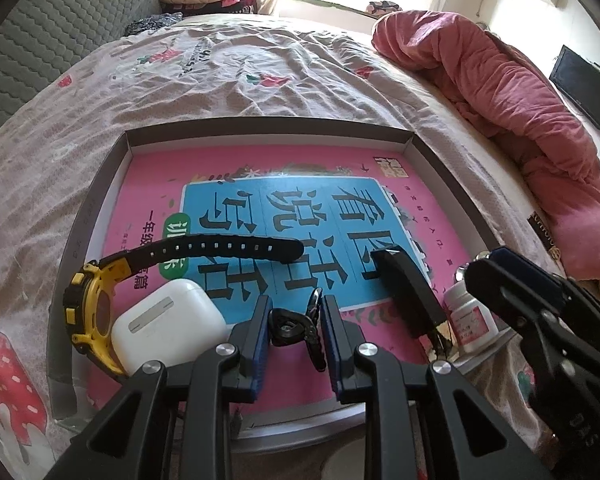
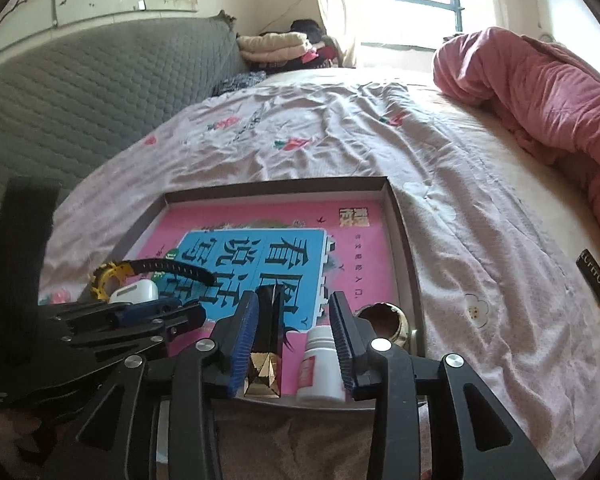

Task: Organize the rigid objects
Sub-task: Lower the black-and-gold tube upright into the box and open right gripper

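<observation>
**Currently in the tray: rigid items on a bed**

Shallow grey tray, lined with a pink and blue book, rests on a floral bedsheet.

- Left gripper: jaws parted, straddling a small black clip; whether they touch it cannot be told.
- Left of it: white earbud case, touching a yellow-and-black watch, strap extended forward.
- Right gripper: jaws apart, gripping nothing. Between them: black faceted tube with gold base, and a white pill bottle.
- Beyond its right finger: gold-rimmed round object.
</observation>
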Motion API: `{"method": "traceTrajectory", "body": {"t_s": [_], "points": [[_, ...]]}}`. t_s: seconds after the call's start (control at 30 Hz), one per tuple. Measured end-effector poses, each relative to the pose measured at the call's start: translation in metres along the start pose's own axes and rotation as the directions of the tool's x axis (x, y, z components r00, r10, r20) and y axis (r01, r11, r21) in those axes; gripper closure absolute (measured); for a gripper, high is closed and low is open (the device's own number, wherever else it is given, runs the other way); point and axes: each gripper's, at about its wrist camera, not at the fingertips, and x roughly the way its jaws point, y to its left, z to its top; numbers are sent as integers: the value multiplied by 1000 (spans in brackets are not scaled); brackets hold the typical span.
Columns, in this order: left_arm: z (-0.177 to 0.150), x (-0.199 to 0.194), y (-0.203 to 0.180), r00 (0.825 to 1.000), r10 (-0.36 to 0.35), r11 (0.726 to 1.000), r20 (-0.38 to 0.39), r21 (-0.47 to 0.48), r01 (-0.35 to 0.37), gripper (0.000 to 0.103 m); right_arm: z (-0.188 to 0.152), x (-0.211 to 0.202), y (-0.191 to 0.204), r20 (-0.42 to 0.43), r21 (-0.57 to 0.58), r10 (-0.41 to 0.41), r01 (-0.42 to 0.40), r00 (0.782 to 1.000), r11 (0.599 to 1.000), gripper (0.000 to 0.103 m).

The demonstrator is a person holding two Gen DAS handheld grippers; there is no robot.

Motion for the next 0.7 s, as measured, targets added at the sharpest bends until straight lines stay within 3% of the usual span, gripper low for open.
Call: {"method": "traceTrajectory", "body": {"t_s": [0.37,0.7], "points": [[-3,1,-11,996,83,996,18,28,-84,78,-11,2,0,-13,15,17,-16,1000,1000,58],[-6,-2,-7,995,100,995,21,12,-100,78,-12,4,-1,-12,20,19,-19,1000,1000,57]]}}
